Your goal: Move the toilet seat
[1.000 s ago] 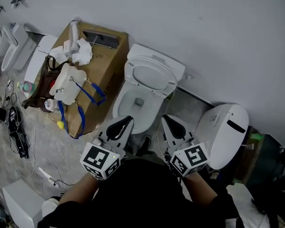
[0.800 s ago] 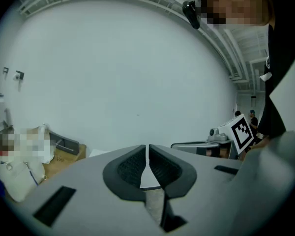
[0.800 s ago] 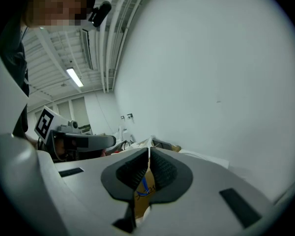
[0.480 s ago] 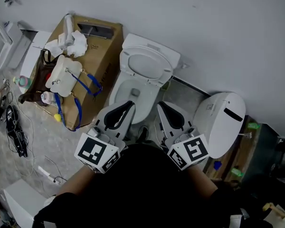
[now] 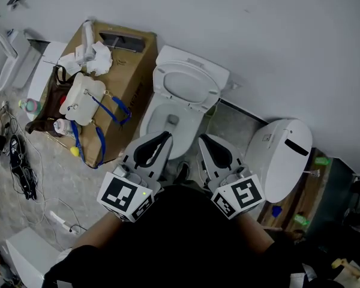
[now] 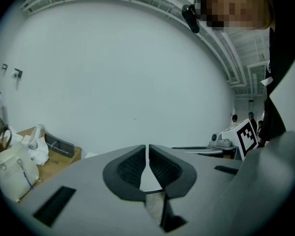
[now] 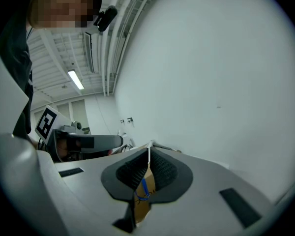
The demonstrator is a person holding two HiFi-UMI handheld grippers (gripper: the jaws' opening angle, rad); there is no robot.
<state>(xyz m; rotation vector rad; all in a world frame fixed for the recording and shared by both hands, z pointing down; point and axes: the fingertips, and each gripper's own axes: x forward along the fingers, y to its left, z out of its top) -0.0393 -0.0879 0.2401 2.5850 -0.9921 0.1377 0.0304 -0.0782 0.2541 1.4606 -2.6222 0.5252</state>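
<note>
In the head view the toilet seat (image 5: 186, 84) stood raised, leaning back toward the wall above the open toilet bowl (image 5: 168, 123), beside a cardboard box (image 5: 121, 71). The left hand-held gripper (image 5: 166, 136) and right hand-held gripper (image 5: 202, 138) hung side by side at the bowl's near end, apart from the seat

In the left gripper view the left hand-held gripper (image 6: 147, 147) had its jaws pressed together on nothing, facing bare wall

In the right gripper view the right hand-held gripper (image 7: 148, 149) was likewise closed and empty

To do this well, the jaws would probably need spreading first, then closing on the seat's free edge, with the seat swung slowly about its hinge
</note>
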